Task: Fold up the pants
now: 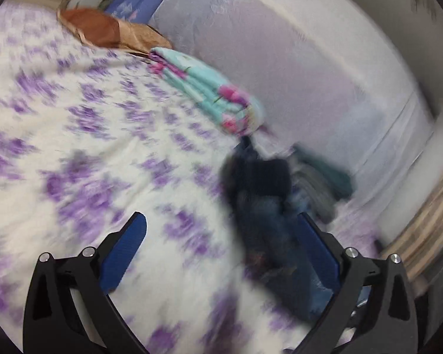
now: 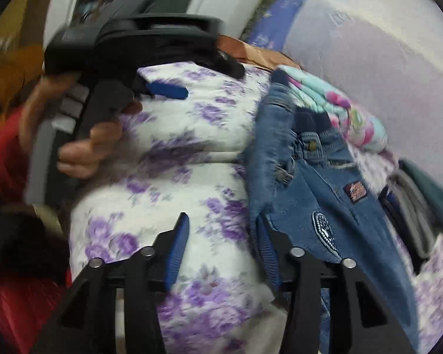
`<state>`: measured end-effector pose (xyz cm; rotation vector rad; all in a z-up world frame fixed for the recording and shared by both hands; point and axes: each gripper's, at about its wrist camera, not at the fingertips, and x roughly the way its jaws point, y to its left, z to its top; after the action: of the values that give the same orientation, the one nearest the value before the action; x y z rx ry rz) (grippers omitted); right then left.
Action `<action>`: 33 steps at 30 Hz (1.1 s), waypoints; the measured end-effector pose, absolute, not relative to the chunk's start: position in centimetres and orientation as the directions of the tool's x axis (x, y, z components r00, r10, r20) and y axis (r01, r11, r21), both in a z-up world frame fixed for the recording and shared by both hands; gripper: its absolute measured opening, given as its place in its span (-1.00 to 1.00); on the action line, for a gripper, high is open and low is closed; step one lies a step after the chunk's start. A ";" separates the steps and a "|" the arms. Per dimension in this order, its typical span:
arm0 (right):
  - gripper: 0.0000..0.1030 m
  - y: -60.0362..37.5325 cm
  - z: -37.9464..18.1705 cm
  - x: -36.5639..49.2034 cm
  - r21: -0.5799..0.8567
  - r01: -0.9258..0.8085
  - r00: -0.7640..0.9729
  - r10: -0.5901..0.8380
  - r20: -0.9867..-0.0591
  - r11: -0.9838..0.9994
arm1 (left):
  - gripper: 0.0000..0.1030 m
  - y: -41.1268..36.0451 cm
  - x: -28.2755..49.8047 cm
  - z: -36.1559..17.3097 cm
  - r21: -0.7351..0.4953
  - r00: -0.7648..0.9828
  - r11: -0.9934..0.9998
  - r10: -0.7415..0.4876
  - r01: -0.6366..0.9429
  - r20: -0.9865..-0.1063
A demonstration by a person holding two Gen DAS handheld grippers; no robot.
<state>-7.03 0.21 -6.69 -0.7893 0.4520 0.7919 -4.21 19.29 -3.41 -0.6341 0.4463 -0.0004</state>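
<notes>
Blue denim pants (image 2: 325,194) with sewn patches hang draped over the right finger of my right gripper (image 2: 223,236), whose jaws stand apart; nothing is pinched between them. In the left wrist view the pants (image 1: 265,212) show dark and blurred, lying against the right finger of my open left gripper (image 1: 221,230). The left gripper also shows in the right wrist view (image 2: 168,90), held in a hand at the upper left, above the purple-flowered bedspread (image 2: 174,153).
A folded turquoise floral cloth (image 1: 209,88) and brown paper (image 1: 103,29) lie at the bed's far side by a pale headboard (image 1: 295,59). A stack of folded grey and teal clothes (image 1: 325,183) sits beside the pants.
</notes>
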 end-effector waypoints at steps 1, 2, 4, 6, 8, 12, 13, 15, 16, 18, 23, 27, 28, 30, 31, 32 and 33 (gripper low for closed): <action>-0.02 0.2 -6.6 -7.2 -0.462 -0.765 0.641 0.456 -0.618 0.449 | 0.91 18.9 -4.3 -3.4 -0.539 0.893 0.826 -0.106 -0.165 -0.437; 0.04 0.1 -6.3 -7.1 -0.439 -0.775 0.626 0.464 -0.626 0.455 | 0.91 18.6 -4.1 -3.4 -0.520 0.880 0.835 -0.100 -0.179 -0.464; 0.12 -0.2 -6.1 -6.6 -0.378 -0.801 0.586 0.475 -0.656 0.465 | 0.91 18.7 -3.4 -3.1 -0.542 0.866 0.820 -0.124 -0.186 -0.485; 0.14 -0.8 -5.8 -6.6 -0.339 -0.806 0.571 0.484 -0.663 0.485 | 0.91 19.5 -3.1 -2.7 -0.612 0.868 0.772 -0.176 -0.170 -0.464; 0.14 -1.6 -5.3 -7.1 -0.295 -0.812 0.555 0.511 -0.656 0.504 | 0.91 20.4 -2.6 -1.9 -0.704 0.868 0.698 -0.264 -0.130 -0.421; 0.39 -4.7 -3.8 -7.3 -0.135 -0.819 0.511 0.603 -0.612 0.558 | 0.91 19.1 -1.6 1.3 -0.663 0.875 0.743 -0.254 -0.097 -0.412; 0.40 -5.4 -3.8 -7.2 -0.124 -0.803 0.528 0.600 -0.602 0.582 | 0.91 18.4 -1.4 2.3 -0.619 0.883 0.780 -0.223 -0.092 -0.413; 0.41 -7.1 -4.1 -6.7 -0.093 -0.755 0.567 0.576 -0.589 0.649 | 0.91 16.0 -0.5 4.1 -0.484 0.884 0.871 -0.159 -0.084 -0.439; 0.41 -7.8 -4.3 -6.5 -0.068 -0.741 0.571 0.574 -0.586 0.668 | 0.91 15.0 -0.1 4.7 -0.423 0.883 0.903 -0.141 -0.070 -0.448; 0.42 -9.9 -4.6 -5.9 0.022 -0.702 0.576 0.586 -0.570 0.712 | 0.91 13.3 1.3 4.8 -0.292 0.873 0.952 -0.064 -0.092 -0.483; 0.46 -14.3 -4.6 -6.5 0.126 -0.621 0.624 0.585 -0.518 0.774 | 0.92 16.4 3.4 -0.9 -0.286 0.763 0.934 -0.022 -0.215 -0.646; 0.60 -18.7 -4.3 -7.5 0.149 -0.545 0.693 0.544 -0.473 0.825 | 0.92 19.8 2.0 -4.6 -0.381 0.735 0.900 -0.110 -0.213 -0.670; 0.60 -19.7 -4.3 -7.6 0.165 -0.526 0.699 0.534 -0.476 0.834 | 0.92 19.4 1.8 -4.2 -0.329 0.725 0.919 -0.074 -0.217 -0.685; 0.60 -21.9 -4.2 -8.1 0.202 -0.472 0.715 0.506 -0.482 0.858 | 0.92 18.3 1.6 -3.9 -0.243 0.719 0.942 -0.001 -0.233 -0.695; 0.60 -23.0 -4.2 -8.3 0.224 -0.448 0.725 0.498 -0.477 0.866 | 0.92 18.2 1.5 -3.6 -0.238 0.721 0.941 0.009 -0.241 -0.693; 0.60 -24.2 -4.1 -8.6 0.248 -0.427 0.734 0.493 -0.467 0.870 | 0.90 18.3 0.9 -3.0 -0.258 0.732 0.936 -0.002 -0.238 -0.682; 0.60 -26.0 -4.1 -9.0 0.289 -0.392 0.748 0.485 -0.453 0.874 | 0.90 18.4 0.3 -2.4 -0.296 0.755 0.929 -0.027 -0.224 -0.655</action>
<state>-8.98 -26.03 -4.09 0.1799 0.5437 0.4824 0.28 18.38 -2.36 -0.3727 0.7106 0.1100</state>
